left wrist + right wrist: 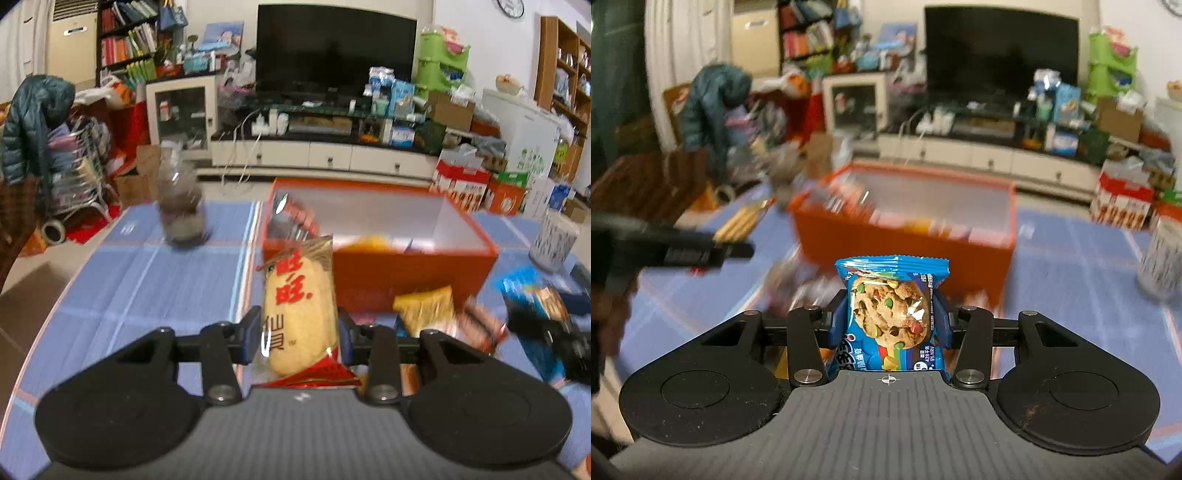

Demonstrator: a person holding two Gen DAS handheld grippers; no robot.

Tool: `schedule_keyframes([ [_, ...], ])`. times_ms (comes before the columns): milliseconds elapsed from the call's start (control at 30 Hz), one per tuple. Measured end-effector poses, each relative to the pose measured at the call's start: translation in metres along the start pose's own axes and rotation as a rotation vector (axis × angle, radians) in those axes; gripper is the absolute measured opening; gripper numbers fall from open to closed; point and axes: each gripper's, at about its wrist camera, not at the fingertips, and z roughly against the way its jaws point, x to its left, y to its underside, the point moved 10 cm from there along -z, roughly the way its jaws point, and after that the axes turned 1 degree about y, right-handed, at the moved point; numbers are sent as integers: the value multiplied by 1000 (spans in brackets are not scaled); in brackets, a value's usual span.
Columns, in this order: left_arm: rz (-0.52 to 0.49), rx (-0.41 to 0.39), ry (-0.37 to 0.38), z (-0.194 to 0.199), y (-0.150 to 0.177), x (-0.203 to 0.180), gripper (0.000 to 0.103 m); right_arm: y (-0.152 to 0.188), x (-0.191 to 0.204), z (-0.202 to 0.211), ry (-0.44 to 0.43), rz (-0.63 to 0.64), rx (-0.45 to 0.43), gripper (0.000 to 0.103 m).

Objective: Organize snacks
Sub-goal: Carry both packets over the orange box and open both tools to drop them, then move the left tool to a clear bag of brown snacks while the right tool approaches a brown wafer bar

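My left gripper is shut on a rice cracker packet, yellow with red characters, held upright above the blue table. My right gripper is shut on a blue cookie packet, also held above the table. An orange box stands ahead with several snacks inside; it also shows in the right wrist view. Loose snack packets lie in front of the box. The right gripper shows at the right of the left wrist view. The left gripper shows blurred at the left of the right wrist view.
A clear jar stands on the blue checked tablecloth left of the box. A patterned white cup stands at the right; it also shows in the right wrist view. A long biscuit packet lies at the table's left. TV cabinet behind.
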Motion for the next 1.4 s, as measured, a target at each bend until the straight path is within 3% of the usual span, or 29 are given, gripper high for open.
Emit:
schedule_keyframes([
  [167, -19, -25, 26, -45, -63, -25, 38, -65, -37, -58, 40, -45, -31, 33],
  [300, -25, 4, 31, -100, -94, -42, 38, -91, -58, -110, 78, -55, 1, 33],
  [367, -19, 40, 38, -122, -97, -44, 47, -93, -66, -133, 84, -57, 37, 34],
  [433, 4, 41, 45, -120, -96, -40, 56, -95, -75, -140, 71, -91, 49, 36],
  [467, 15, 25, 56, -111, -94, -38, 68, -96, -80, -132, 70, -113, 25, 37],
  [500, 21, 3, 71, -99, -91, -35, 74, -96, -82, -121, 63, -123, -4, 42],
  [600, 23, -40, 82, -58, -68, -22, 75, -83, -91, -76, 50, -134, -80, 64],
  [700, 64, -43, 56, -19, -28, 2, 76, -47, -97, -35, 82, -122, -104, 66],
  [800, 120, -27, 27, 6, 11, 20, 76, -4, -96, -11, 126, -97, -64, 66],
  [967, 138, 7, -23, 15, 57, 37, 86, 31, -82, 14, 182, -40, -35, 69],
  [1067, 131, 42, -22, 7, 71, 43, 87, 37, -77, 14, 202, -24, -46, 79],
  [1267, 117, 37, -15, 2, 65, 68, 92, 34, -77, -29, 192, -26, -10, 79],
  [1400, 42, 30, 16, -3, 60, 56, 92, 30, -78, -50, 166, -39, 1, 79],
])
